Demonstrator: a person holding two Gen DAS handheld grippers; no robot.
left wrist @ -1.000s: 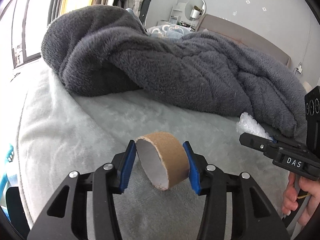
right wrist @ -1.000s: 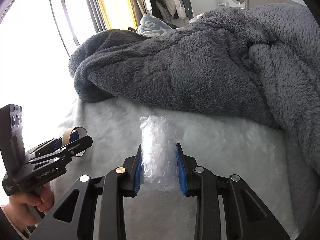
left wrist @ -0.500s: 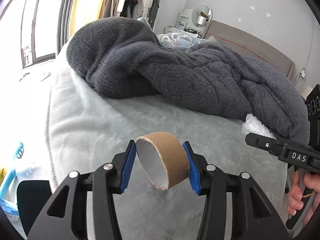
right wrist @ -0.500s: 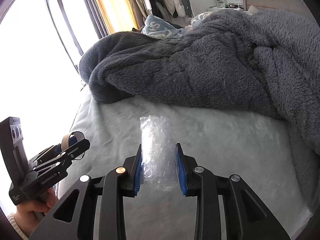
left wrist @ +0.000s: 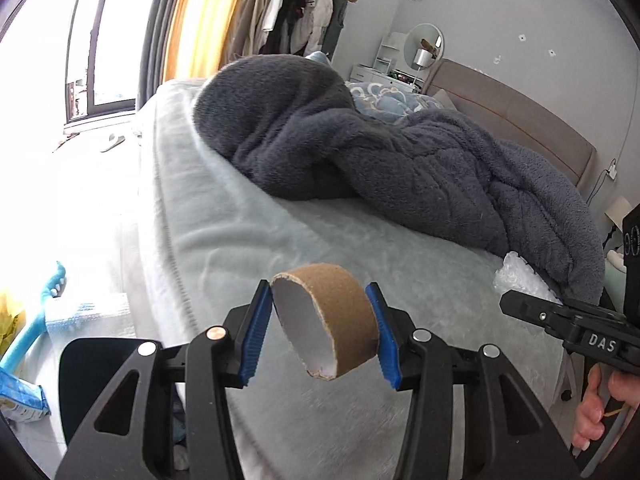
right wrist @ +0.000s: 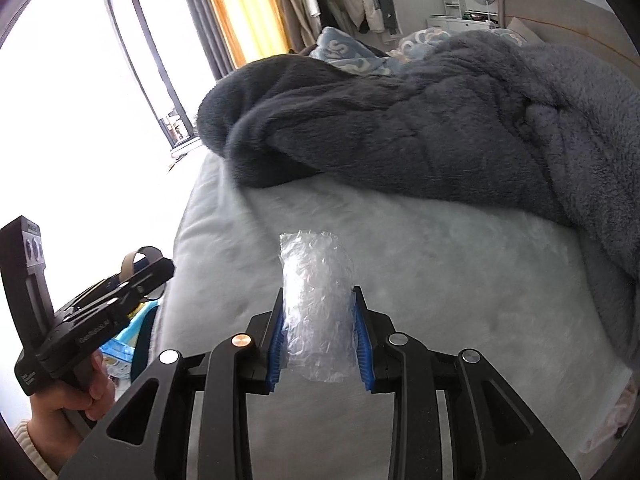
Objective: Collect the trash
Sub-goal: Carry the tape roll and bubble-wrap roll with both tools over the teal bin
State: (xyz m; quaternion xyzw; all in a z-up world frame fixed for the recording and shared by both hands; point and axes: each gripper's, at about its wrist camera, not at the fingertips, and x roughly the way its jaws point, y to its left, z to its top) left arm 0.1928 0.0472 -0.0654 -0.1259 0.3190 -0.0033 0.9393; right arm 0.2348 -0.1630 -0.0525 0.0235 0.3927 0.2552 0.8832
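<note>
Since a second ago: both my hand-held grippers have drawn back and risen from the bed; more of its pale edge and the floor beside it now shows, and both grips are unchanged.
Left hand-held gripper (left wrist: 318,334): clenched on a short brown cardboard tube ring (left wrist: 328,322) with a white inner face, its blue pads pressing either side, the ring tilted, open end toward the lens, clear of the bed.
Right hand-held gripper (right wrist: 319,336): clenched on a crumpled wad of clear bubble wrap (right wrist: 316,300) standing upright between the blue pads, above the bed.
Bed: a pale grey-green plush bed cover (left wrist: 224,232) under both loads, with a rumpled dark grey fleece blanket (left wrist: 380,152) heaped across its far part.
My hands: my right hand (left wrist: 596,412) grips its black handle at the lower right of the left view; my left hand (right wrist: 60,412), in a cream sleeve, shows low left in the right view.
Background: a bright window (left wrist: 100,40) with an orange curtain (left wrist: 192,20), and clothes on a rack (left wrist: 296,8).
</note>
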